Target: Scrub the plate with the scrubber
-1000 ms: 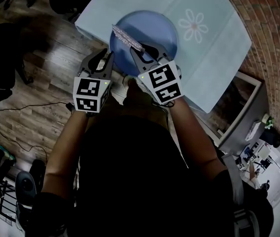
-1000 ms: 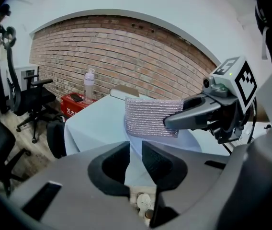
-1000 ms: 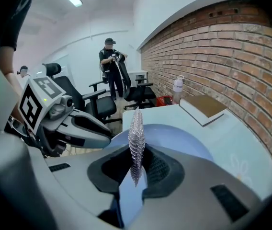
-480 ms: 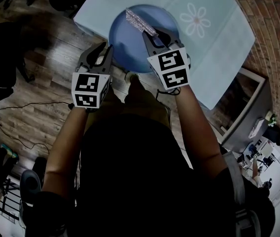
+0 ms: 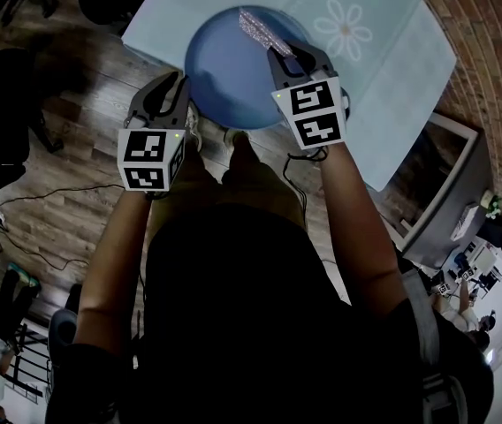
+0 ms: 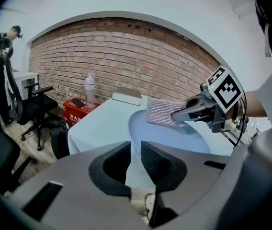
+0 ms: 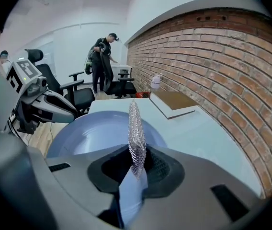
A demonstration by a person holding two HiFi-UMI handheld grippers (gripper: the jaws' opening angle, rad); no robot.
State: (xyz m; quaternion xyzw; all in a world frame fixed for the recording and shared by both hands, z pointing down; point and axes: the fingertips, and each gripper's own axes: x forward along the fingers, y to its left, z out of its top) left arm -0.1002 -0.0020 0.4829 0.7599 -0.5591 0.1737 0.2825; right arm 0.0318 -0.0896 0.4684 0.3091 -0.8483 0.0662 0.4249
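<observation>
A round blue plate (image 5: 224, 69) lies on the pale blue tablecloth (image 5: 384, 69), near its front corner. My right gripper (image 5: 286, 56) is shut on a silver mesh scrubber (image 5: 258, 30), which sticks out over the plate's far right part. In the right gripper view the scrubber (image 7: 135, 128) stands edge-on between the jaws, above the plate (image 7: 93, 133); whether it touches I cannot tell. My left gripper (image 5: 180, 85) hangs just off the plate's near left rim. Its jaws (image 6: 136, 150) are drawn to a thin slit with nothing in them.
A daisy print (image 5: 346, 30) marks the cloth right of the plate. A flat book (image 7: 174, 102) lies farther back by the brick wall. A bottle (image 6: 89, 87) stands on a red box (image 6: 78, 109) beyond the table. Office chairs (image 6: 35, 111) and a standing person (image 7: 102, 61) are nearby.
My right gripper has carried the scrubber farther across the plate, away from me and to the right. The left gripper drifted slightly left and stayed beside the rim.
</observation>
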